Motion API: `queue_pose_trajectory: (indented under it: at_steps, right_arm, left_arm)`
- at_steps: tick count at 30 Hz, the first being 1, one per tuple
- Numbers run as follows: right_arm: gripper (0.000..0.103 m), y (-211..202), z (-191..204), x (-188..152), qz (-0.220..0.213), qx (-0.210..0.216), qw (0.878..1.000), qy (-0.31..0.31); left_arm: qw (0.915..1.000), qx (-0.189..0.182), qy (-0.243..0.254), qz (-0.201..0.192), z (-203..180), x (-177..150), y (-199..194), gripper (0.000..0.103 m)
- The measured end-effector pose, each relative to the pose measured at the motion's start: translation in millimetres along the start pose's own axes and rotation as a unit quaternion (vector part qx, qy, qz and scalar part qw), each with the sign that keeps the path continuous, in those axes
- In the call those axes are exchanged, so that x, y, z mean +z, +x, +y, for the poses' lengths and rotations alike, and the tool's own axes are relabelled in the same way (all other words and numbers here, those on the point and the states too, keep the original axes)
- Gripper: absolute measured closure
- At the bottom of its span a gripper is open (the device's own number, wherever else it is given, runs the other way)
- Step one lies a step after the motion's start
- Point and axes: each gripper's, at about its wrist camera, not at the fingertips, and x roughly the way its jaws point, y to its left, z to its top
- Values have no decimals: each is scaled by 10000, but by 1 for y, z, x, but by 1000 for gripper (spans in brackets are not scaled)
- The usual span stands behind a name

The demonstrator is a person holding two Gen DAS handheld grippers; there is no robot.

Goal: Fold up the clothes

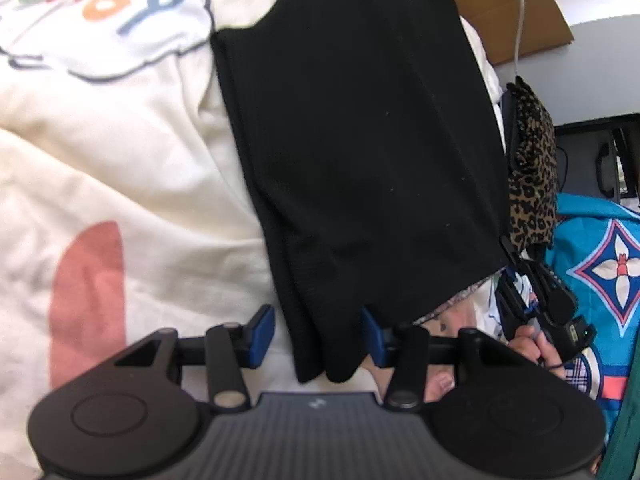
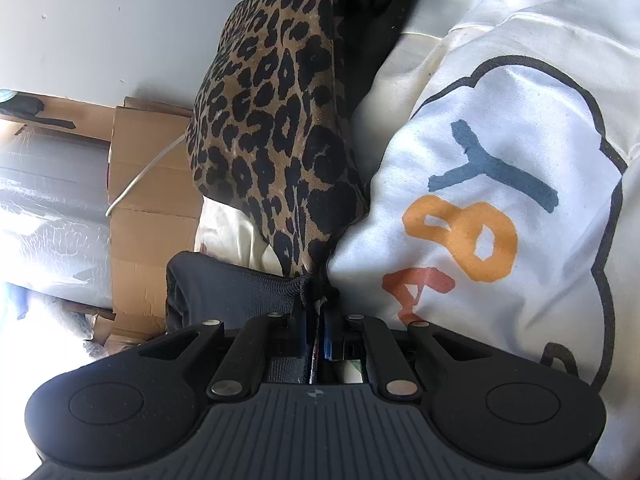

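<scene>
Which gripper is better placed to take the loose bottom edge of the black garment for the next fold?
Left, probably. The left gripper stands open with the black garment's edge between its pads, while the right gripper is already shut on the leopard-print cloth.

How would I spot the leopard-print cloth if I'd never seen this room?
Start at the cream bedspread with coloured letters. At its edge, towards the cardboard boxes, hangs the leopard-print cloth, pinched at its bottom tip by the right gripper. It is the only spotted brown-and-black fabric; the garment beside it is plain black.
</scene>
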Motion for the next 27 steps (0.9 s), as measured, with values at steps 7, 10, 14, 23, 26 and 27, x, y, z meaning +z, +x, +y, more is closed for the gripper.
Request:
queue_pose_trajectory:
  at_steps: [7,10,14,23,26,27]
  right_arm:
    - [96,-3,-1,0,26,9,10000,45]
    - [95,-4,-2,-2,11,22,10000,86]
    - [94,-5,-3,-2,8,62,9999,113]
    - [95,0,0,0,73,-9,10000,-1]
    - [96,-2,2,-2,49,-45,10000,32]
    - [96,-3,3,-3,42,-68,10000,40]
  left_arm:
    - [9991,-379,-179,17,-10,-5,14,83]
    - [9987,-463,-197,22,-20,-7,19,93]
    - [9989,-432,-157,79,-32,4,37,91]
    - [9993,-287,-256,40,-25,0,44,86]
    - [9994,-216,-234,93,-2,-16,19,93]
    - [9996,-164,-201,106,-3,-16,18,94]
